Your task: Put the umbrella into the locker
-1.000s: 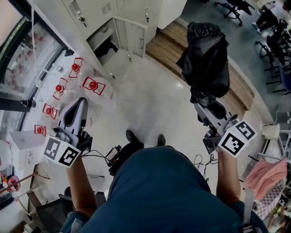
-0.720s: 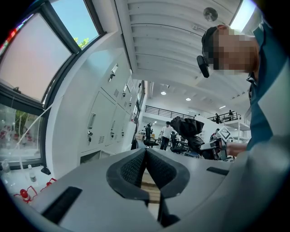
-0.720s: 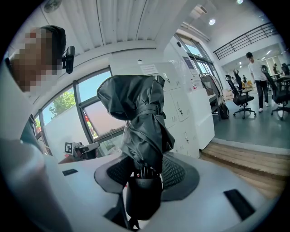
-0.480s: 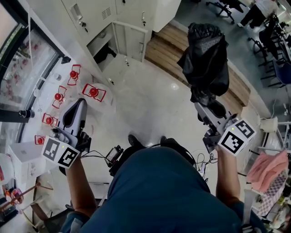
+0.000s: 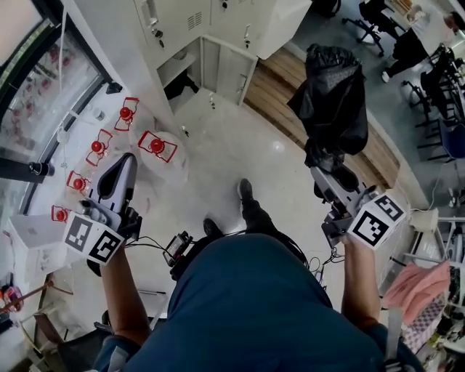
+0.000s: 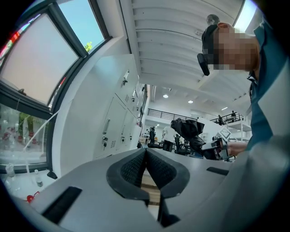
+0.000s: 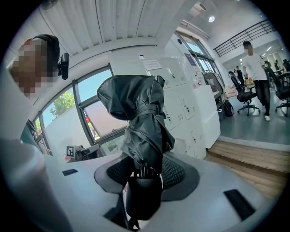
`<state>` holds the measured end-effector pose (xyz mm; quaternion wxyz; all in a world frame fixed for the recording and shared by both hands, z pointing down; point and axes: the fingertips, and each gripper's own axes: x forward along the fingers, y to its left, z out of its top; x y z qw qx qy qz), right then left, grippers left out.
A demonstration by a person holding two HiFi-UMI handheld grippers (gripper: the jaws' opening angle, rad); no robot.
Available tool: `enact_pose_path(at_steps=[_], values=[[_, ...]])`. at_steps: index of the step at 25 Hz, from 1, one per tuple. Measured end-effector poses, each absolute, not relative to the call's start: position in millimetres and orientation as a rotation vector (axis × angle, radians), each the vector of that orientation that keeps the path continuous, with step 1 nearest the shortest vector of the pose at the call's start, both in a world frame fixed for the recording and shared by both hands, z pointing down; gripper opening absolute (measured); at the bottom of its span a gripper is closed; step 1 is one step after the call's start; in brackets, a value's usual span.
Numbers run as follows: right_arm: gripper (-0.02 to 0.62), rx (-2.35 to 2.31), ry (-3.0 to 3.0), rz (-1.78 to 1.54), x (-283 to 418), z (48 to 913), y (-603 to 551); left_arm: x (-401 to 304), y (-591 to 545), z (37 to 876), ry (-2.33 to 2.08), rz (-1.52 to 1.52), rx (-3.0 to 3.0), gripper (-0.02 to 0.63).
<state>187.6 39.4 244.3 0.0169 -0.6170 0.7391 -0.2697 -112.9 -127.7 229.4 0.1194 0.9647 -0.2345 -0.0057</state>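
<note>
right tongs clamp folded umbrella near handle, canopy ahead | left tongs closed, empty

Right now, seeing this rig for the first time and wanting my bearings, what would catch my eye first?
The bulky black folded umbrella sticks out ahead at the head view's right, clamped near its handle end in the right gripper. At the left, the left gripper is shut on nothing. At the top stand the white lockers, with one low compartment open.
</note>
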Motion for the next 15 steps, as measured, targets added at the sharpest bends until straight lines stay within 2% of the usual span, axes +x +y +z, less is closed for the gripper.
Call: enact_pose_path(at_steps=[15], values=[[0.186, -1.672, 2.496, -0.933, 179.5, 264.8, -87.6, -158.7, -181.5, 237.7, -0.995, -0.02, 2.727, 0.018]])
